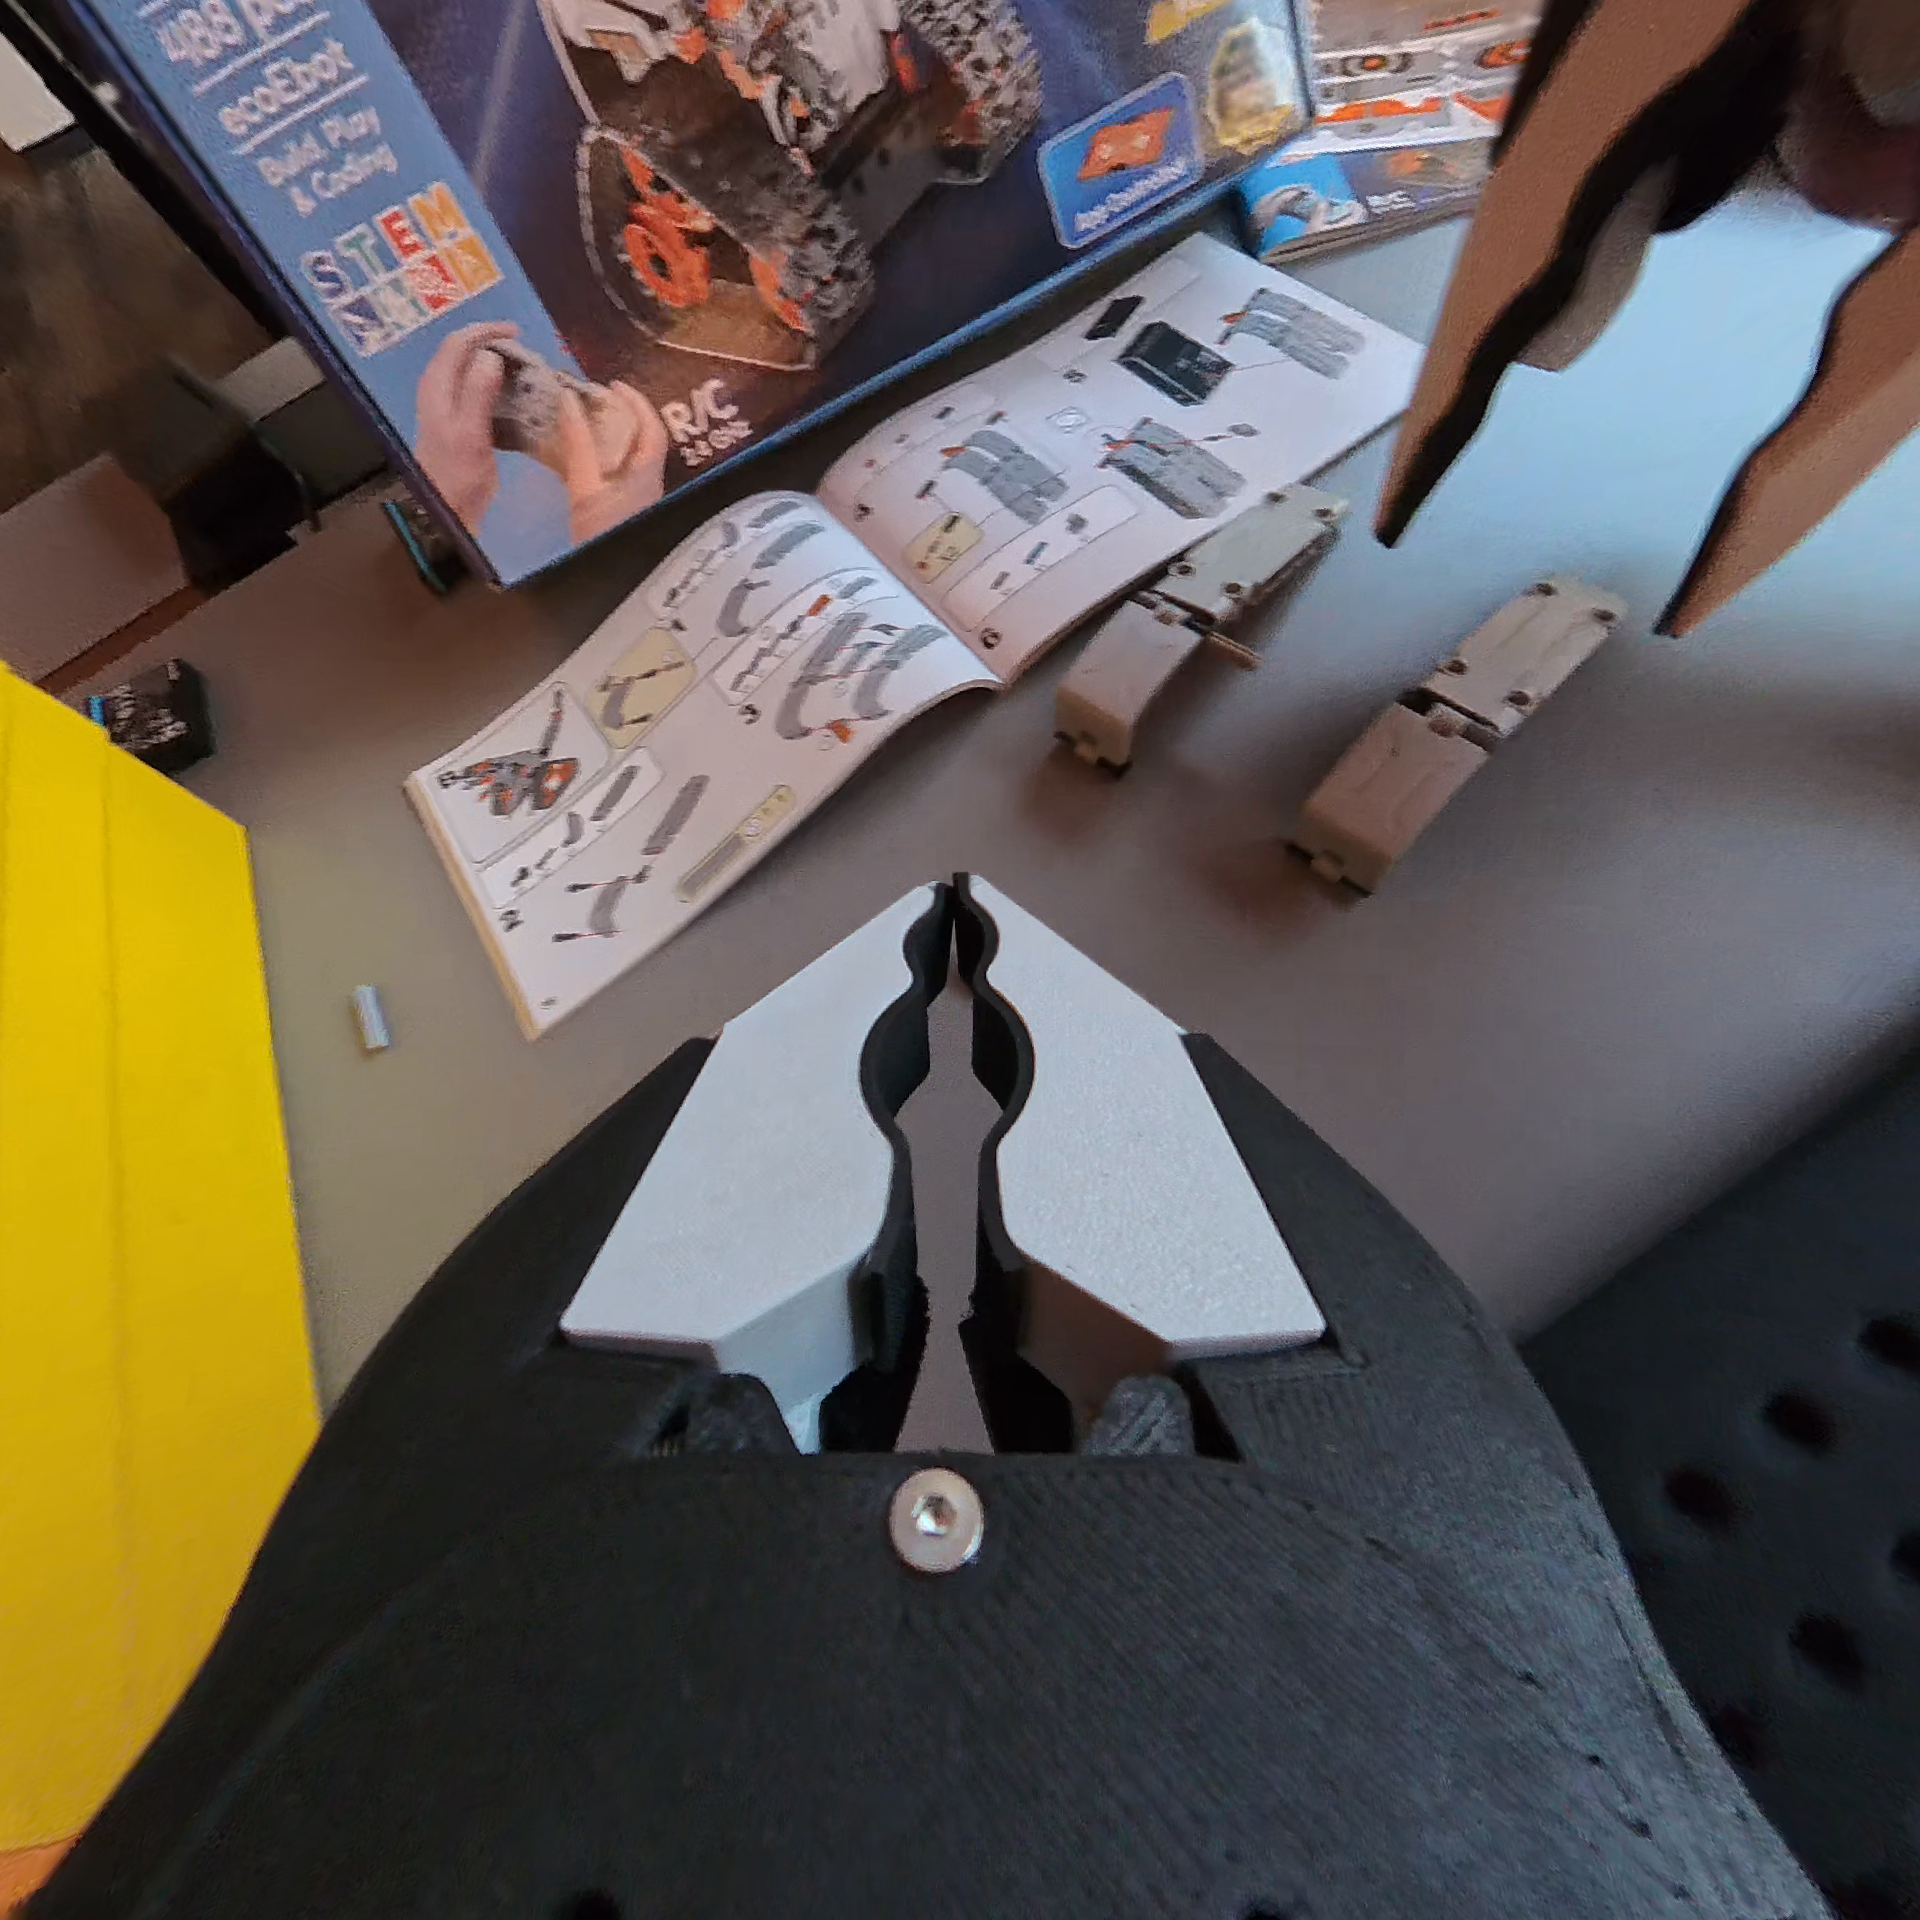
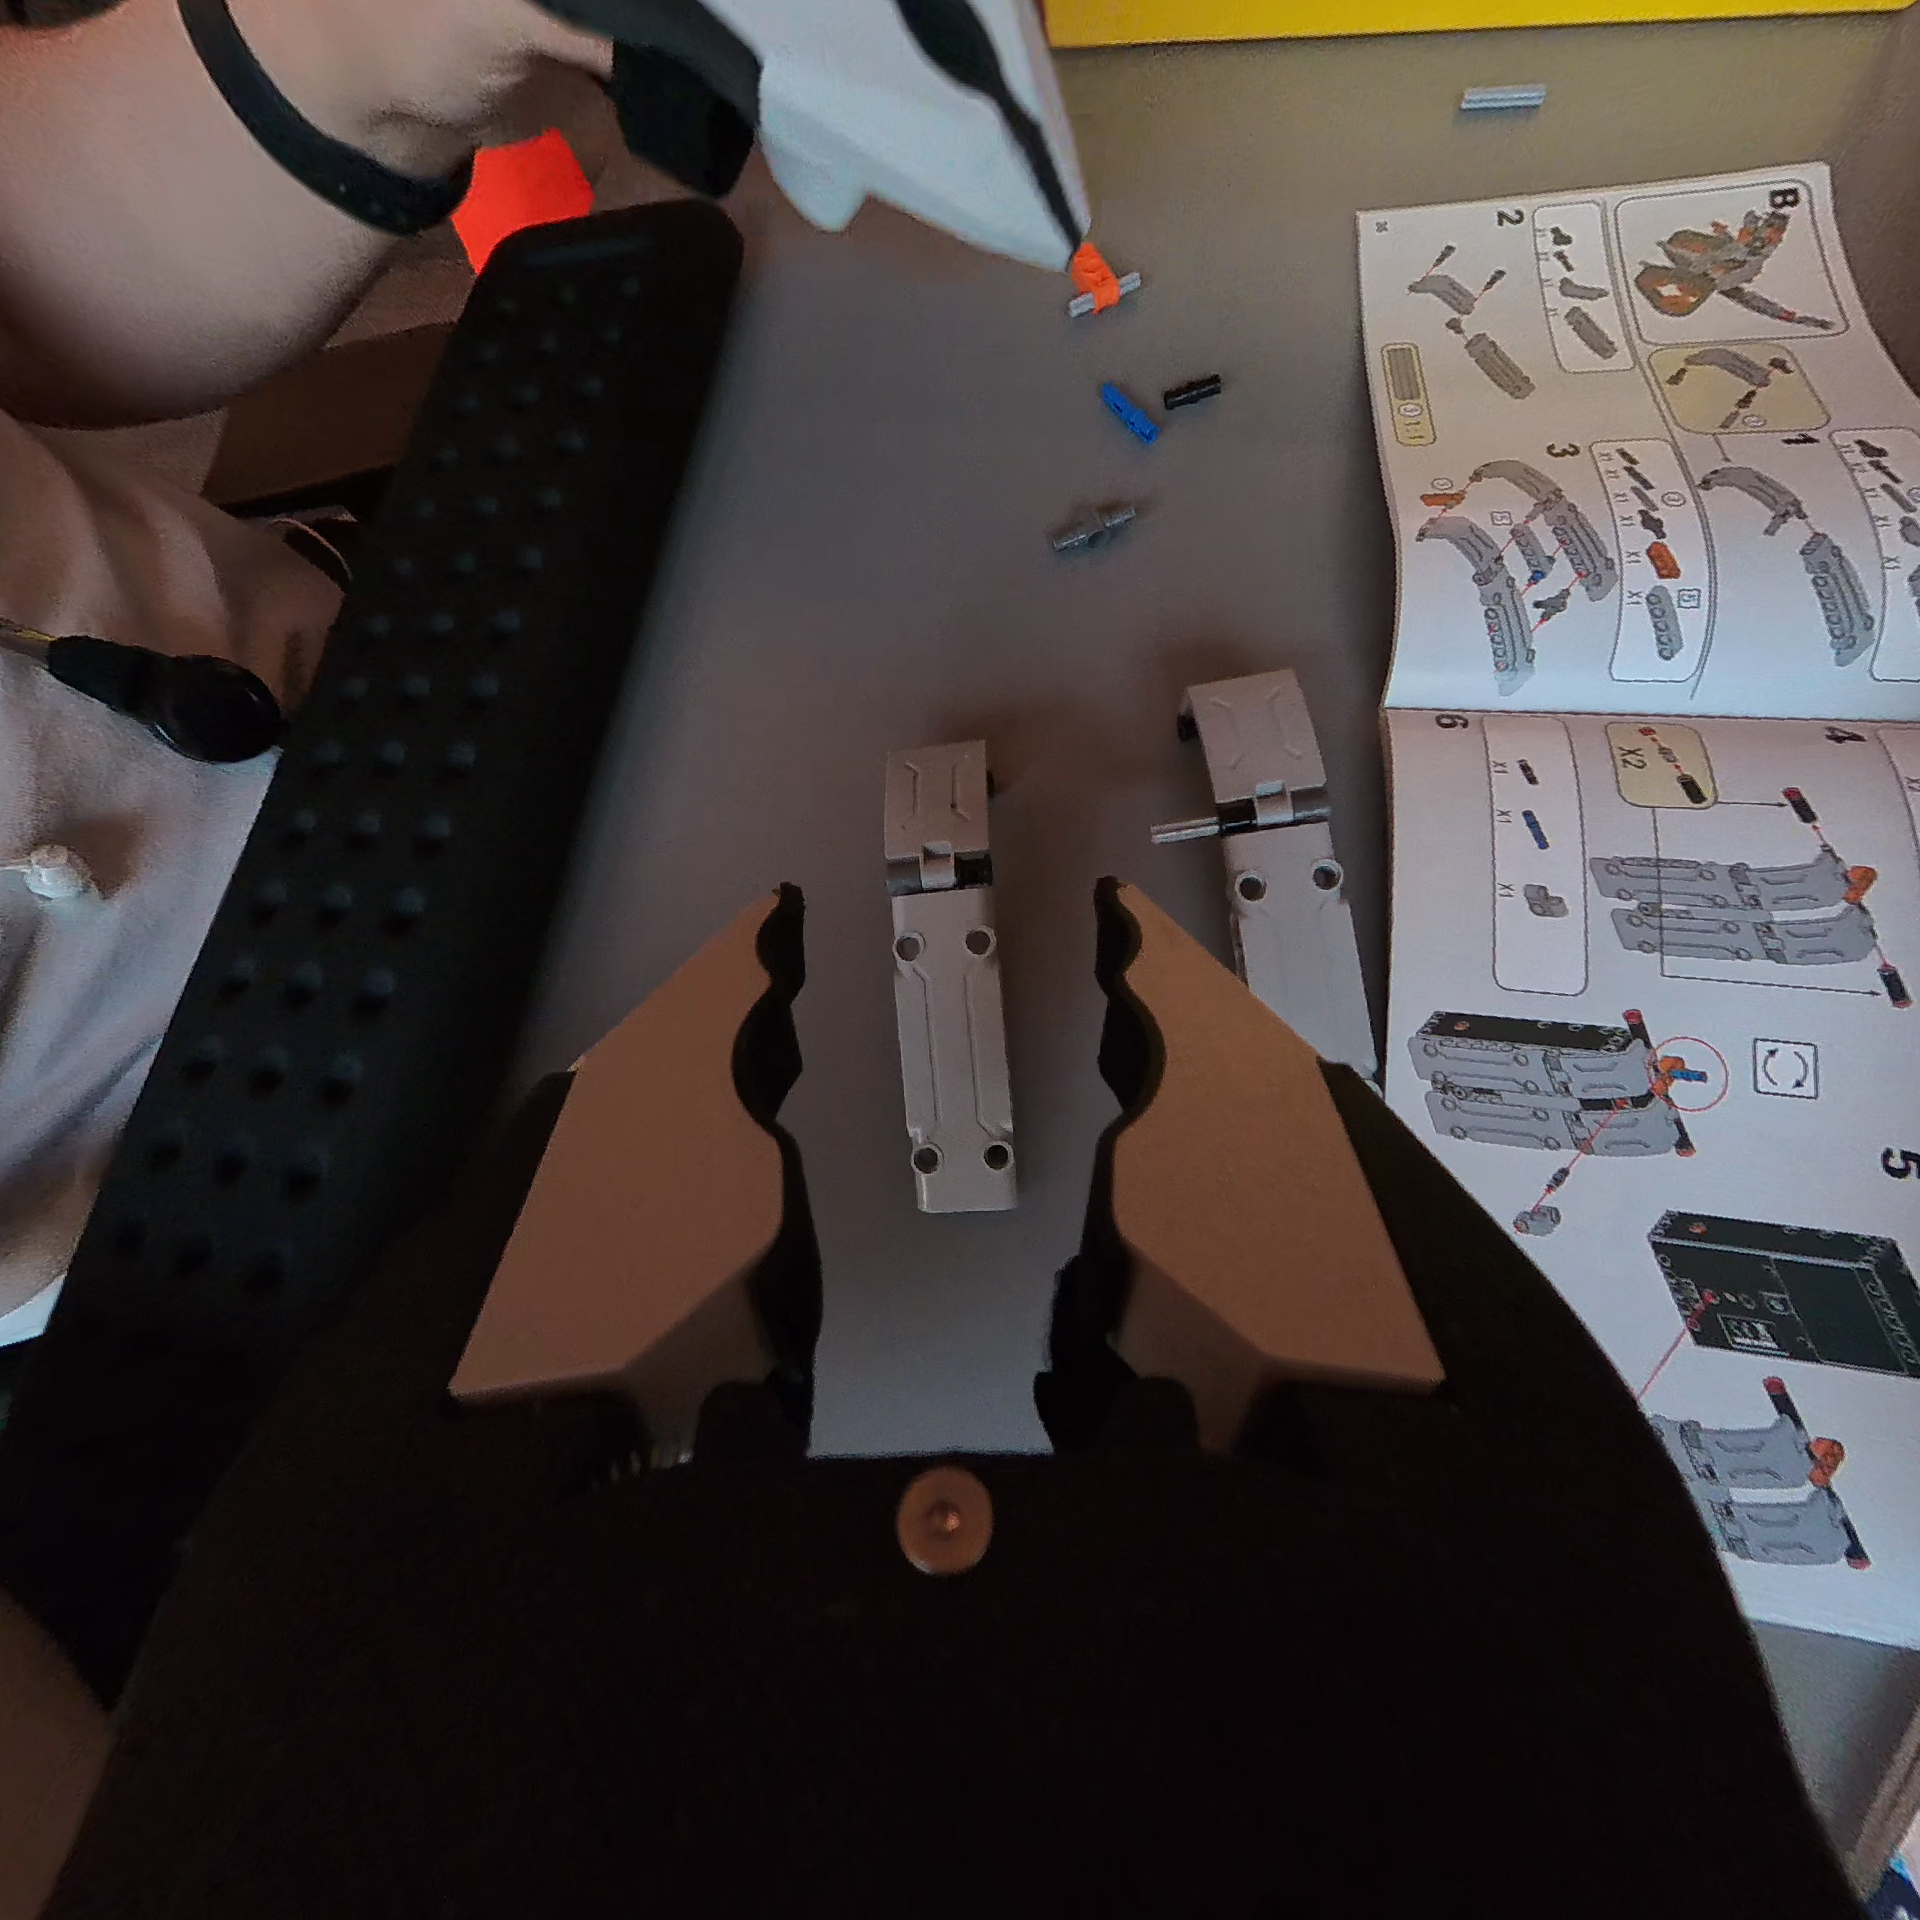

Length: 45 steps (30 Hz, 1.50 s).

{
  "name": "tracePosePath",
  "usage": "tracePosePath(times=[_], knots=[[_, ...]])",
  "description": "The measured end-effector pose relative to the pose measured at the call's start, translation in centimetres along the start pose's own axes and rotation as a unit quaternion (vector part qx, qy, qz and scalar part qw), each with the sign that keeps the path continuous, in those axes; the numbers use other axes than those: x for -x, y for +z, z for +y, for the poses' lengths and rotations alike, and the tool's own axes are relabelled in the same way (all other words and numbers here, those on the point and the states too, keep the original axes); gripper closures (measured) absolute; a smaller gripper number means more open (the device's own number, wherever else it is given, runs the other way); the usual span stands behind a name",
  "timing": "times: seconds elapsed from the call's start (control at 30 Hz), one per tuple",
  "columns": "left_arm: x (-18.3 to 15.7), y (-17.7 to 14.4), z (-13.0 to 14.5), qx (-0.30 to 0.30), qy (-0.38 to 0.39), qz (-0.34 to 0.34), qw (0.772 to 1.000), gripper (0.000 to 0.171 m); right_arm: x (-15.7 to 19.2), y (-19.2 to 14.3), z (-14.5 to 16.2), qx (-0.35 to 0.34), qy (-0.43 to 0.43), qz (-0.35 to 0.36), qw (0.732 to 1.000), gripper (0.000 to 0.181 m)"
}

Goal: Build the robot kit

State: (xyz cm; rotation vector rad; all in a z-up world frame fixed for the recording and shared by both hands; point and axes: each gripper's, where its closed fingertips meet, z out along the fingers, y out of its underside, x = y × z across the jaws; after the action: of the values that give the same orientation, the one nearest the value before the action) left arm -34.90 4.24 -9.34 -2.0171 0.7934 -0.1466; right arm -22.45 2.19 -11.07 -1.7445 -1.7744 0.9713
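Observation:
My left gripper (image 1: 954, 885) is shut, with its tips together and nothing showing between them in its own view. In the right wrist view its white fingers (image 2: 935, 125) end right at a small orange piece on a grey axle (image 2: 1093, 272); I cannot tell whether they grip it. My right gripper (image 2: 948, 894) is open and straddles a grey hinged panel (image 2: 951, 987) lying on the table, with a gap between pads and panel. A second grey panel with a protruding axle (image 2: 1278, 862) lies to its right. Both panels (image 1: 1455, 738) (image 1: 1174, 644) show in the left wrist view, under the right gripper (image 1: 1529, 582).
An open instruction booklet (image 2: 1662, 831) (image 1: 831, 623) lies beside the panels. A blue pin (image 2: 1129, 410), a black pin (image 2: 1192, 392) and a grey connector (image 2: 1091, 528) lie loose. A black studded plate (image 2: 416, 727), a toy box (image 1: 623, 260) and a yellow box (image 1: 104, 1143) border the area. Left tips to right tips: about 15 cm. The grey connector (image 2: 1091, 528) is about 6 cm from my left fingertips and 12 cm from my right.

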Motion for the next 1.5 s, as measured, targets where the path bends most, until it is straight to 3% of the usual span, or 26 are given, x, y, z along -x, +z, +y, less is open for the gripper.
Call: tracePosePath(times=[0.2, 0.33, 0.47, 0.57, 0.8, 1.13, 1.5], knots=[[-2.1, 0.8, 2.7, -0.011, -0.018, -0.013, 1.0, 0.171, 1.6, 1.5, -0.1, 0.034, -0.037, -0.01, 0.999, 0.118], [-1.8, 0.0, 1.6, -0.047, 0.016, -0.054, 0.997, 0.171, 1.4, 2.1, 1.2, 0.063, -0.037, 0.002, 0.997, 0.117], [-2.0, 0.9, 2.6, -0.01, 0.042, -0.064, 0.997, 0.17, 0.8, 2.3, 1.7, 0.068, -0.034, 0.015, 0.997, 0.117], [-1.5, 1.1, 2.9, 0.002, 0.035, -0.079, 0.996, 0.156, 0.3, 2.5, 1.7, 0.059, -0.035, 0.017, 0.997, 0.119], [-1.9, 1.9, 3.7, 0.031, 0.007, -0.034, 0.999, 0.158, -0.4, 3.4, 3.3, 0.076, -0.011, -0.003, 0.997, 0.122], [-2.4, 2.2, 4.2, 0.05, 0.044, -0.042, 0.997, 0.16, 0.2, 3.6, 3.2, 0.09, -0.026, 0.0, 0.996, 0.124], [-1.6, 1.0, 2.3, -0.015, 0.054, -0.085, 0.995, 0.165, -0.2, 3.5, 3.7, 0.118, -0.03, 0.025, 0.992, 0.126]])
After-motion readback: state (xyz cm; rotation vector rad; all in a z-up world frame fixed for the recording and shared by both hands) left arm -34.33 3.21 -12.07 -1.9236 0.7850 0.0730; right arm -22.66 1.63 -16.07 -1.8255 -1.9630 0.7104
